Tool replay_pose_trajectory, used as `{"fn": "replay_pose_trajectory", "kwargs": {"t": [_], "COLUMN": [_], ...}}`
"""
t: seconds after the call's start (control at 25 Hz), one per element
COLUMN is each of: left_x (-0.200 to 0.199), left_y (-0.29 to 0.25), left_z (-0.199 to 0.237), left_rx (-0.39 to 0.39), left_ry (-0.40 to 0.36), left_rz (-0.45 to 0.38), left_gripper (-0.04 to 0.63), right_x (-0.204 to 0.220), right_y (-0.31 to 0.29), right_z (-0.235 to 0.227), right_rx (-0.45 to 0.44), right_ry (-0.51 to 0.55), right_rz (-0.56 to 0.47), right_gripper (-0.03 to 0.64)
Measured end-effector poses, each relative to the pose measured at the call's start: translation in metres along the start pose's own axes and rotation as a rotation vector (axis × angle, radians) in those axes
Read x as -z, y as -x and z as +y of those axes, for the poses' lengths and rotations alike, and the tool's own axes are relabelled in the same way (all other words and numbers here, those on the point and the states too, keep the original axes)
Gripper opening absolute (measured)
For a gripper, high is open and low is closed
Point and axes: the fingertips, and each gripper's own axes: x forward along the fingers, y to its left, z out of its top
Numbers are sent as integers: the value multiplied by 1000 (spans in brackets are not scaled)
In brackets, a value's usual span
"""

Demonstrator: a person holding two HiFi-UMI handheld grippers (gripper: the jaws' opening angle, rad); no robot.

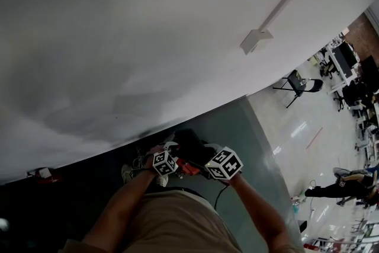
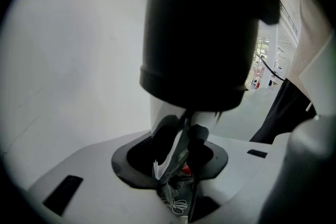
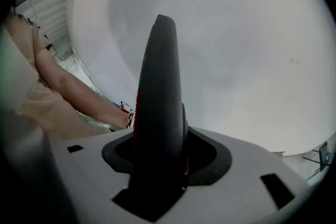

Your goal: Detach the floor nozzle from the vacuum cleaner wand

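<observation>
My left hand-held gripper is clenched. Its dark tips meet right under the rim of a fat black tube that fills the 12 o'clock half of its view. A pale scrap and a spot of red show at the tips, but I cannot tell whether they pinch any part of the vacuum.

My right hand-held gripper is clamped on a tall black vacuum part. That part stands up out of the jaw slot and fills it, with a red edge down its 9 o'clock side. I cannot tell which of the two black pieces is which end of the joint.

Only the head view shows everything together. The dark vacuum cleaner sits between my two grippers at 6 o'clock in the frame, just ahead of my waist and over the grey-green floor. Only there do I see the folding chair at 3 o'clock and a person low on the floor at 4 o'clock.

The right gripper view alone shows my left forearm at 9 o'clock. All three views catch the white wall and its small box.
</observation>
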Motion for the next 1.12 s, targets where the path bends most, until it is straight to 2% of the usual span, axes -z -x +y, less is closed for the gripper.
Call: {"fn": "replay_pose_trajectory", "kwargs": {"t": [0.04, 0.2, 0.32, 0.4, 0.48, 0.56, 0.68, 0.76, 0.88, 0.92, 1.04, 1.12], "left_x": [-1, 0, -4, -9, -8, -4, 0, -2, -8, -10, -11, -8], "left_y": [-2, -1, -4, -8, -10, -12, -11, -10, -12, -13, -16, -13], "left_z": [1, 2, 4, 4, 1, -5, -9, -10, -14, -15, -16, -17], "left_rx": [2, 10, 2, 30, 84, 126, 127, 116, 118, 120, 130, 134], "left_ry": [-2, -13, 19, 32, 26, -18, -83, -80, -52, -53, -86, -99], "left_rz": [4, 15, -13, -34, -52, -45, -28, -39, -73, -76, -59, -60], "left_gripper": [135, 137, 135, 137, 139, 141, 140, 138, 137, 138, 137, 137], "right_x": [-1, -2, -2, -2, -1, 0, 2, 5, 11, 11, 8, 9], "right_y": [1, 0, 3, 7, 8, 10, 11, 13, 19, 21, 23, 21], "right_z": [-2, 4, -6, -17, -18, -11, -1, -4, -16, -18, -11, -5], "right_rx": [4, 151, 72, 32, 55, 106, 156, 112, -11, -8, 115, 117], "right_ry": [6, 129, 39, 7, 46, 111, 124, 61, -24, -15, 69, 59], "right_rz": [6, 75, 11, -5, 21, 59, 78, 44, -7, 3, 89, 83], "right_gripper": [233, 235, 233, 233, 233, 233, 233, 233, 233, 233, 233, 233]}}
